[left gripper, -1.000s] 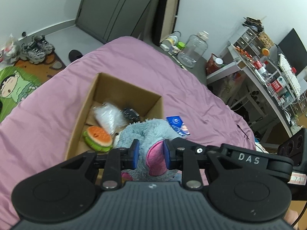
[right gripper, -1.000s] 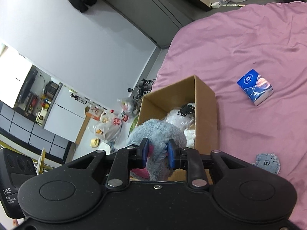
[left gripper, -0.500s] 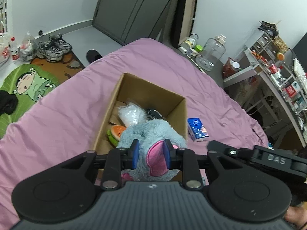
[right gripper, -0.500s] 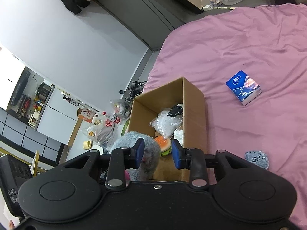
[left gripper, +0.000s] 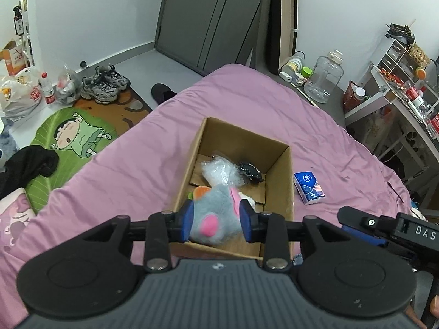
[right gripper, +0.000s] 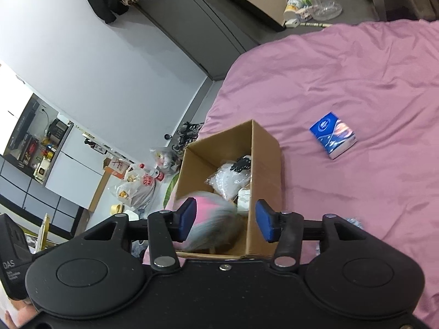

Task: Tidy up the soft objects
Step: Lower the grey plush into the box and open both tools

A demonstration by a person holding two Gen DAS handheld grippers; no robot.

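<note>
A bed with a pink-purple sheet (left gripper: 247,101) fills both views, and an open cardboard box (left gripper: 279,170) stands on it. Inside the box lie a clear plastic bag of white stuff (left gripper: 219,170), a small black item (left gripper: 251,170), a burger-shaped toy (left gripper: 201,191) mostly hidden, and now a grey-and-pink plush toy (left gripper: 216,219), blurred, at the box's near end. A blue tissue pack (right gripper: 333,134) lies on the sheet just beside the box, and a small blue-grey scrap (right gripper: 354,222) peeks out near the right tongs' arm.

By the look of it the task is well along: several soft things are boxed, the plush is going in, and the tissue pack and the scrap remain on the bed.

The left tongs (left gripper: 216,220) have just been opening; the plush sits between the blue pads, seemingly clear of them or barely brushing, so the grip appears released. The right tongs (right gripper: 225,220) have just been opening too and stand wider, empty: the plush shows beyond the left pad, and the box's near corner lies between the pads.
</note>
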